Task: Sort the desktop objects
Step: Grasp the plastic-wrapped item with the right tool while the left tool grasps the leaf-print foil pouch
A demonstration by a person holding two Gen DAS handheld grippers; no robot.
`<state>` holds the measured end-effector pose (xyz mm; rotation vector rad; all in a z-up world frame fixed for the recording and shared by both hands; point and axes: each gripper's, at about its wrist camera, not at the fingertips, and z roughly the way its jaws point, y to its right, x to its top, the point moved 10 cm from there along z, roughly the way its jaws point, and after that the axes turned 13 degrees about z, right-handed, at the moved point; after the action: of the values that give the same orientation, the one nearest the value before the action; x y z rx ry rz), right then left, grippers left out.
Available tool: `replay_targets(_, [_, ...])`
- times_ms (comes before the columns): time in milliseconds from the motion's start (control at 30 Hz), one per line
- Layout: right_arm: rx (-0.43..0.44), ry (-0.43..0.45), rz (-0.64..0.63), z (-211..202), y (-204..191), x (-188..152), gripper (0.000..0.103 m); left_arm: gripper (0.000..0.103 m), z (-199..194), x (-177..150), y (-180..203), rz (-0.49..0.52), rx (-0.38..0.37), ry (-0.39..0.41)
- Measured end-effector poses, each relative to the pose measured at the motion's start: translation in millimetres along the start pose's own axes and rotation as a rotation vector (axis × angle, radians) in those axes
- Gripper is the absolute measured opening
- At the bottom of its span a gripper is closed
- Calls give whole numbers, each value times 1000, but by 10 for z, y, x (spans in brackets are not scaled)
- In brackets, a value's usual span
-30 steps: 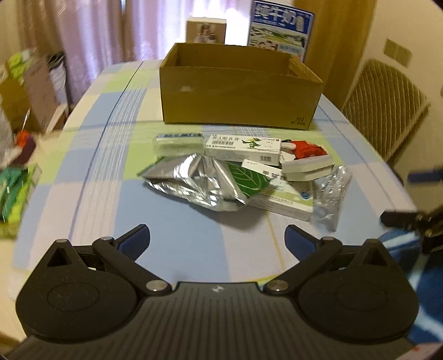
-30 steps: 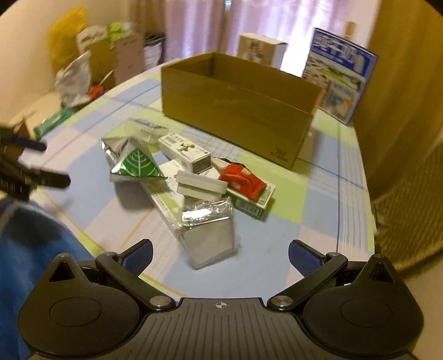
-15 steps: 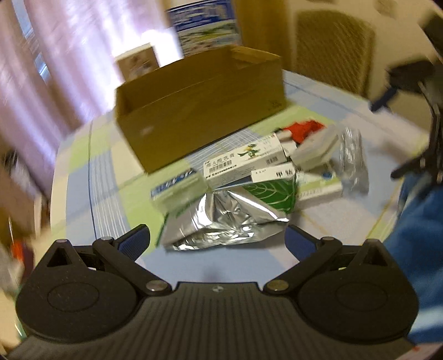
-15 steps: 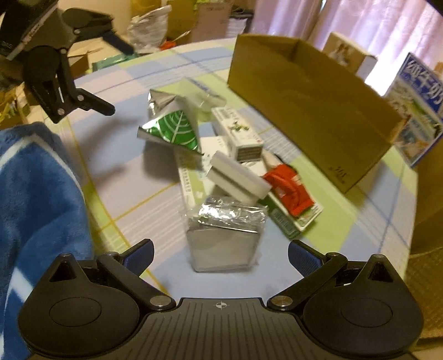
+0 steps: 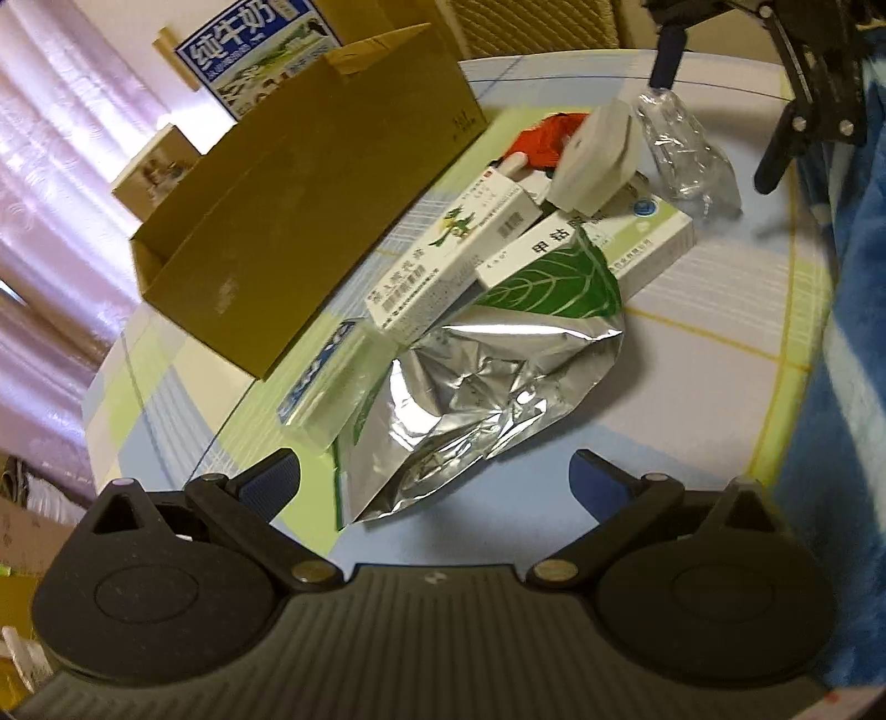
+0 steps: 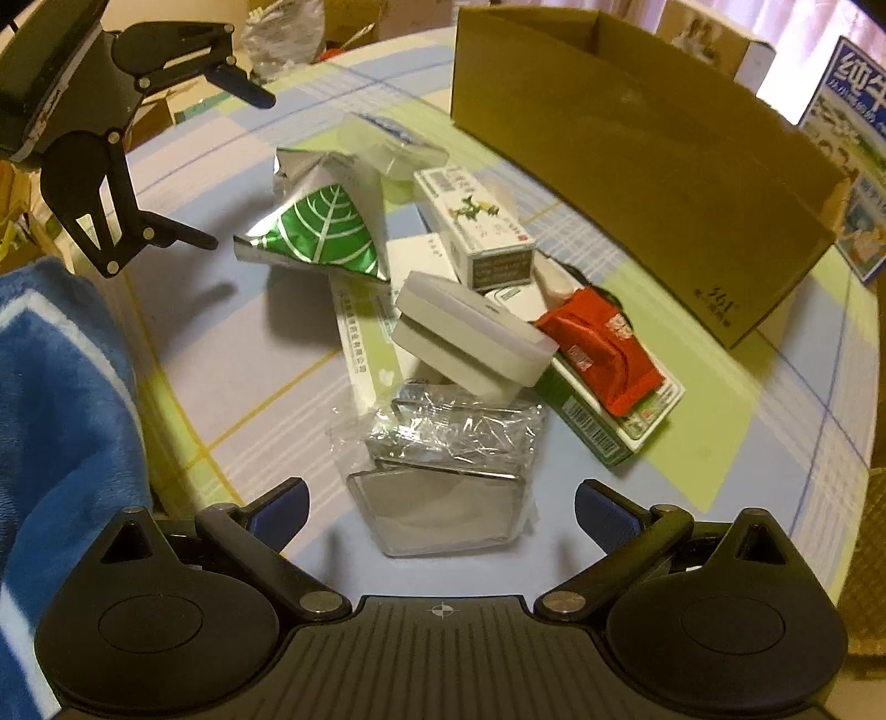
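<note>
A pile of small items lies on the checked tablecloth in front of an open cardboard box (image 5: 310, 183) (image 6: 637, 144). A silver foil pouch (image 5: 476, 399) (image 6: 321, 227) with a green leaf print lies nearest my left gripper (image 5: 434, 479), which is open, empty and just short of it. A clear plastic packet (image 6: 448, 465) (image 5: 684, 155) lies just ahead of my right gripper (image 6: 440, 507), also open and empty. The pile also holds medicine boxes (image 5: 448, 249) (image 6: 476, 227), a white case (image 6: 470, 332) (image 5: 601, 160) and a red sachet (image 6: 603, 343).
A blue milk carton (image 5: 249, 50) and a small box (image 5: 158, 166) stand behind the cardboard box. A blue cloth (image 6: 61, 387) covers the near table edge. A woven chair (image 5: 531, 22) stands beyond the table. Clutter lies on the floor to the left.
Both grippers have moved in close to the pile: the left tilted and swung toward the foil pouch, the right dropped toward the clear packet. Both stayed open.
</note>
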<state>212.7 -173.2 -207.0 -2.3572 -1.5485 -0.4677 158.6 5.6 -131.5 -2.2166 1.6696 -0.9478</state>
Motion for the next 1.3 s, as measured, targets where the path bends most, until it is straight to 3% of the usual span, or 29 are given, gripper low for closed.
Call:
replay_targets(67, [9,-17,9,45,13,-2,89,102,37,15,19,14,2,4])
replay_targets(233, [17,-56,35,122,48,-45,82,102,112,14,77,45,1,10])
replay_targets(467, [31,-54,59,144,69,-41,64,102,196,-14,105,114,0,8])
replay_targets(800, [11,-40,44,85,43,-46,62,101,320,61,46,303,-5,17])
replay_targets(1133, [5,-45,76,79,95,-36,62,97,540,258,140,595,-122,60])
replay_targets(1300, [6,-44,89,75,102,-21,62,93,677,359,92,580,-204,63])
